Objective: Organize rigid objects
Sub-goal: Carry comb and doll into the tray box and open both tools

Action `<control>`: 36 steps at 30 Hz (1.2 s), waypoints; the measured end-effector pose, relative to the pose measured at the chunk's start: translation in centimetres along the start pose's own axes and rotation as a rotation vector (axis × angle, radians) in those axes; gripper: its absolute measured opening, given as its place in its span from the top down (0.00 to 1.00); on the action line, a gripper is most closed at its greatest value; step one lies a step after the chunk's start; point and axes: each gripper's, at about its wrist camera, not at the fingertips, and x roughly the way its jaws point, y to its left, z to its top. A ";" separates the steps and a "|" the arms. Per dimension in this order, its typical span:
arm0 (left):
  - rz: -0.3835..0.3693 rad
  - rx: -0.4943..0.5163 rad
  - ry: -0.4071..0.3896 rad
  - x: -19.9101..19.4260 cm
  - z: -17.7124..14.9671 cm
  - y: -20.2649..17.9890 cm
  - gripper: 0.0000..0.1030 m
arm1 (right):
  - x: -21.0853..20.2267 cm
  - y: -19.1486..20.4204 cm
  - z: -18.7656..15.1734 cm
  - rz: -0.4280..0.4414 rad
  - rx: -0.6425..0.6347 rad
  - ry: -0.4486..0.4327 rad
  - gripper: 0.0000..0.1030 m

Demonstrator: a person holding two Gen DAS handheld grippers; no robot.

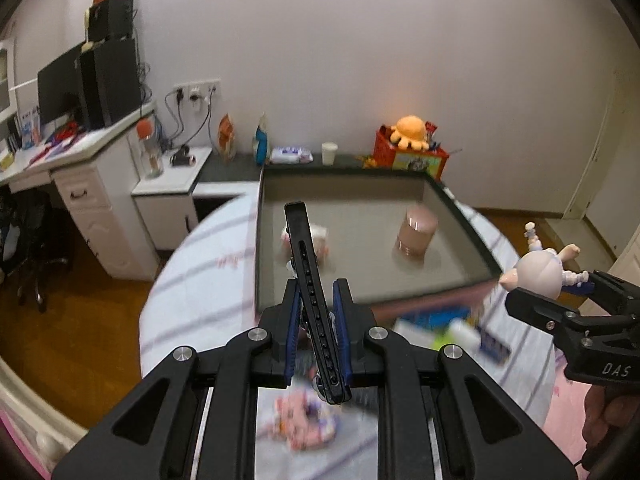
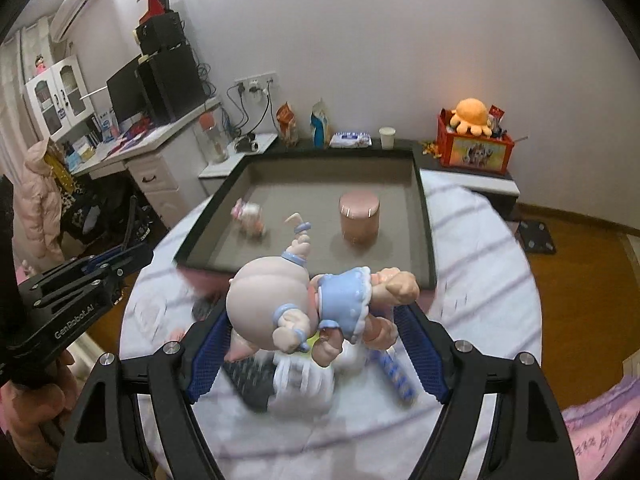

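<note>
Left wrist view: my left gripper (image 1: 316, 320) pinches a black bar (image 1: 310, 280) between its blue pads, fingers nearly pressed together on it; the bar juts up and forward past the fingertips. Ahead of the fingers lies the tray (image 1: 464, 216), holding a pink jar (image 1: 416, 232) and a small figure (image 1: 320, 240) — partly hidden behind the bar. To the right, the right gripper carries a doll (image 1: 536, 268).

Right wrist view: my right gripper (image 2: 316, 336) stands spread wide, its pads gripping the doll (image 2: 304, 300) crosswise between them. Beyond the fingertips, the tray (image 2: 424, 216) holds the jar (image 2: 359, 216) and the figure (image 2: 250, 216). Below the fingers, blurred items (image 2: 288, 380) remain on the bedspread (image 2: 480, 264).

Assessment: two items placed, two in hand — neither yet over the tray — and several left on the bed. I judge the task roughly midway.
</note>
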 end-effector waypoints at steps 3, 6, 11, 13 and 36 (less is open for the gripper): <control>-0.011 0.005 -0.004 1.6 2.3 0.0 0.84 | 1.2 -0.4 1.9 -0.007 -0.006 -0.003 0.22; -0.025 0.005 0.009 3.8 4.0 -0.2 0.84 | 3.2 -0.8 3.8 -0.016 -0.011 0.012 0.22; -0.032 0.016 0.051 7.6 5.2 -0.8 0.84 | 6.7 -1.3 4.9 -0.022 -0.008 0.057 0.22; -0.041 0.018 0.075 9.3 5.3 -1.0 0.84 | 7.7 -1.7 5.0 -0.024 -0.006 0.074 0.22; 0.067 0.010 0.144 13.4 3.0 -1.5 0.08 | 12.2 -3.1 4.1 -0.074 0.003 0.138 0.13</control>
